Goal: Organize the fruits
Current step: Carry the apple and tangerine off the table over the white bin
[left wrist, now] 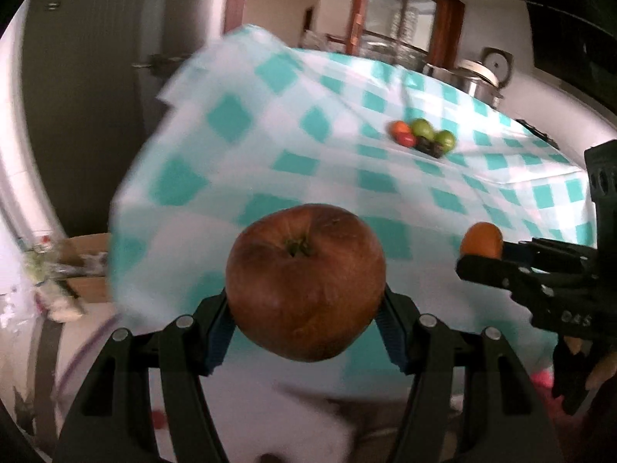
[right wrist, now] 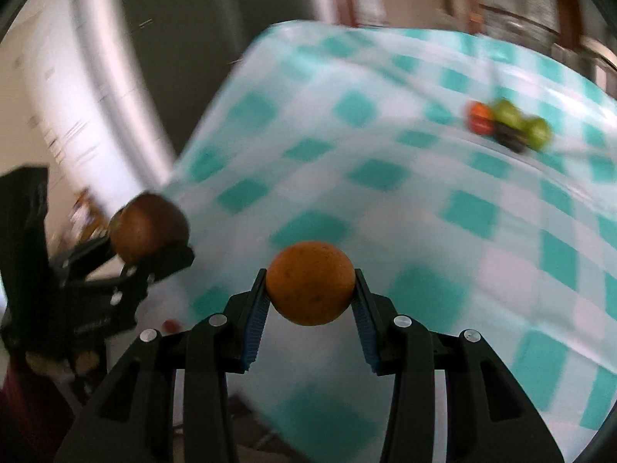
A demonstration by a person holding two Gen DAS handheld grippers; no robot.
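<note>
My left gripper is shut on a large brown-red apple, held in the air off the table's near edge. My right gripper is shut on an orange, also held in the air. Each shows in the other's view: the orange at the right, the apple at the left. A cluster of fruit lies far back on the table: an orange and a red fruit, two green ones and something dark. The cluster is blurred in the right wrist view.
The table has a white and teal checked cloth. A steel pot with a lid stands behind the table at the right. A cardboard box with clutter sits on the floor at the left. A dark door is at the left.
</note>
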